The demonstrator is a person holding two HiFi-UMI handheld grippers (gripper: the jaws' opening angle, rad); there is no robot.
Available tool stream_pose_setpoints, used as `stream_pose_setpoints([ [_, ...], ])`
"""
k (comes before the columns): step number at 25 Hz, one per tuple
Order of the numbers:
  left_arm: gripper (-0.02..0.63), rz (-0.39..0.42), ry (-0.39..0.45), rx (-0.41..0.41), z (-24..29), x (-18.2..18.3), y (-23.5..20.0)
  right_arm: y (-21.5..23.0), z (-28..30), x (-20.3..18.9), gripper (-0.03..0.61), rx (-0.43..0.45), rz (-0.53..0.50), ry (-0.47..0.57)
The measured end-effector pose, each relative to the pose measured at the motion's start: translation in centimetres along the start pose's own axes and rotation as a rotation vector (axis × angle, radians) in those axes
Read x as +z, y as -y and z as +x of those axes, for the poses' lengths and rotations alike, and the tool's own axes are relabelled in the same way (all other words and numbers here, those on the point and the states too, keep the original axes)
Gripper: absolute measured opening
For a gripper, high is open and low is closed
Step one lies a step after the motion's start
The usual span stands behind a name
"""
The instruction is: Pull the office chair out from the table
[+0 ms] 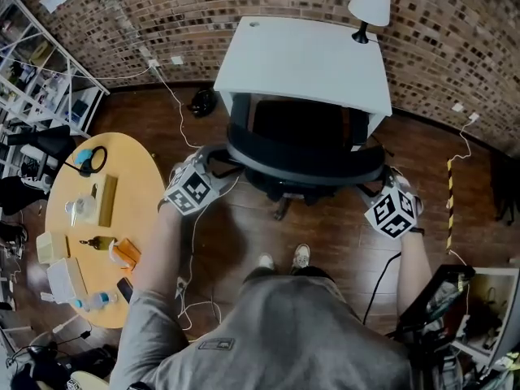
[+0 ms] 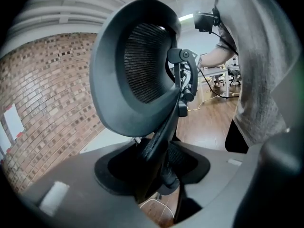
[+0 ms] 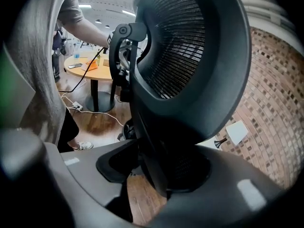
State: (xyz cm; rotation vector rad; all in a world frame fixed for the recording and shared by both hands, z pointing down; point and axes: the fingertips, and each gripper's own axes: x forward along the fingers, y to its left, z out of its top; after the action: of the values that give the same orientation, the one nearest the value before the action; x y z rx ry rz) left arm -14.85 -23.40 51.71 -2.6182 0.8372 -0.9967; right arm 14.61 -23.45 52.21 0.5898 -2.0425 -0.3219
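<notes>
Against the red-brown brick wall [image 1: 203, 15] stands a white rectangular table [image 1: 302, 59]. The black mesh-backed office chair [image 1: 305, 159] sits at its front edge, seat partly beneath it, and the left gripper [image 1: 213, 162] and right gripper [image 1: 374, 184] each have fingers clamped on the backrest's side rim.

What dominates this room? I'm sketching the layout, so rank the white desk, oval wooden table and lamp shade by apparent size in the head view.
Largest: white desk and oval wooden table look about alike, so I won't rank them.
Smallest: lamp shade, clearly.
</notes>
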Motion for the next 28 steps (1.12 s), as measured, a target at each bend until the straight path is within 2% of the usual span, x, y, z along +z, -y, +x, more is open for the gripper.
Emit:
stream_pose_setpoints([
  [10,0.198,0.033,0.076,-0.046,-2.2,0.2,1.9,-3.5,-2.0,0.4,0.222,-0.027,0.059,-0.058],
  [17,0.198,0.017,0.075,-0.043,-3.0,0.9,3.9,-5.0,-3.7,-0.2,0.221,-0.026,0.057,-0.057],
  [28,0.201,-0.024,0.051,-0.014,-4.4,2.1,8.1,-7.2,-6.2,-1.5,0.221,-0.019,0.005,-0.001],
])
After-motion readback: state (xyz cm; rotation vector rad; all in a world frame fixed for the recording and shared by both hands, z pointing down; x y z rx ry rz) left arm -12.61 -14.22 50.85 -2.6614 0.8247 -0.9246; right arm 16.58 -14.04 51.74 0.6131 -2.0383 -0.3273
